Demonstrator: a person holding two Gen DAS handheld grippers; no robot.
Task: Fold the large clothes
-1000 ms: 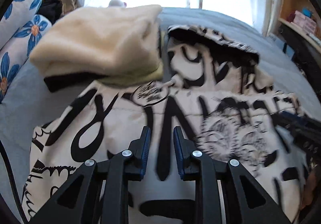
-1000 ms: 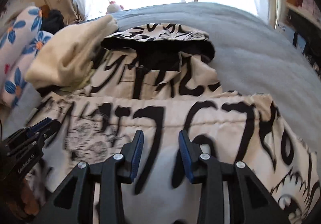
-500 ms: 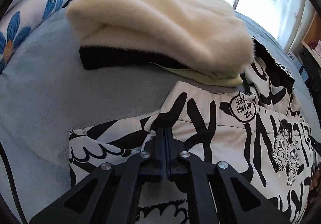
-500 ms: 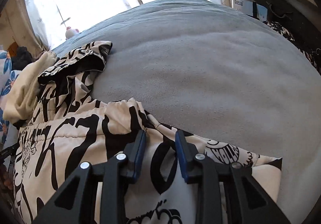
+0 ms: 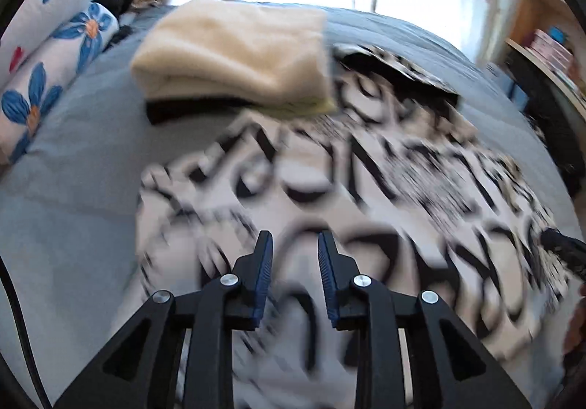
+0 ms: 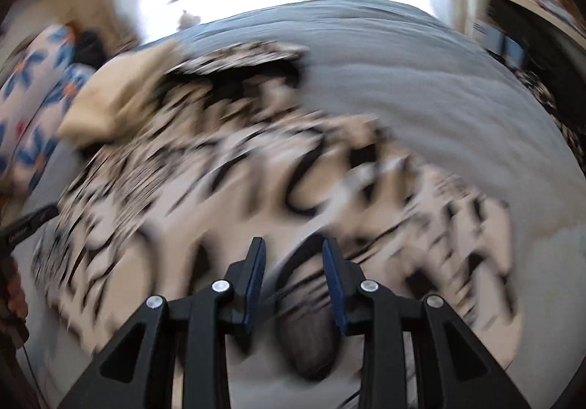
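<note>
Soft, floppy cloth: the black-and-cream hoodie [image 5: 329, 189] lies flat on the grey bed [image 5: 73, 207], hood toward 12 o'clock, its long way running 6 to 12. It looks light and bendy, so pinch an edge or corner. The left gripper [image 5: 295, 262] and right gripper [image 6: 293, 266] both gape apart, holding nothing. A cream folded pile [image 5: 238, 54] sits at 11 o'clock.

The hoodie [image 5: 366, 211] is showing cream cloth under bold black lettering (blurred in both views). At eleven o'clock, a pale cream folded garment [image 5: 234, 54] is lying over a black layer. At nine o'clock, white pillows [image 5: 44, 54] are showing blue flowers. The grey-blue bedcover [image 6: 421, 86] is looking plain.
</note>
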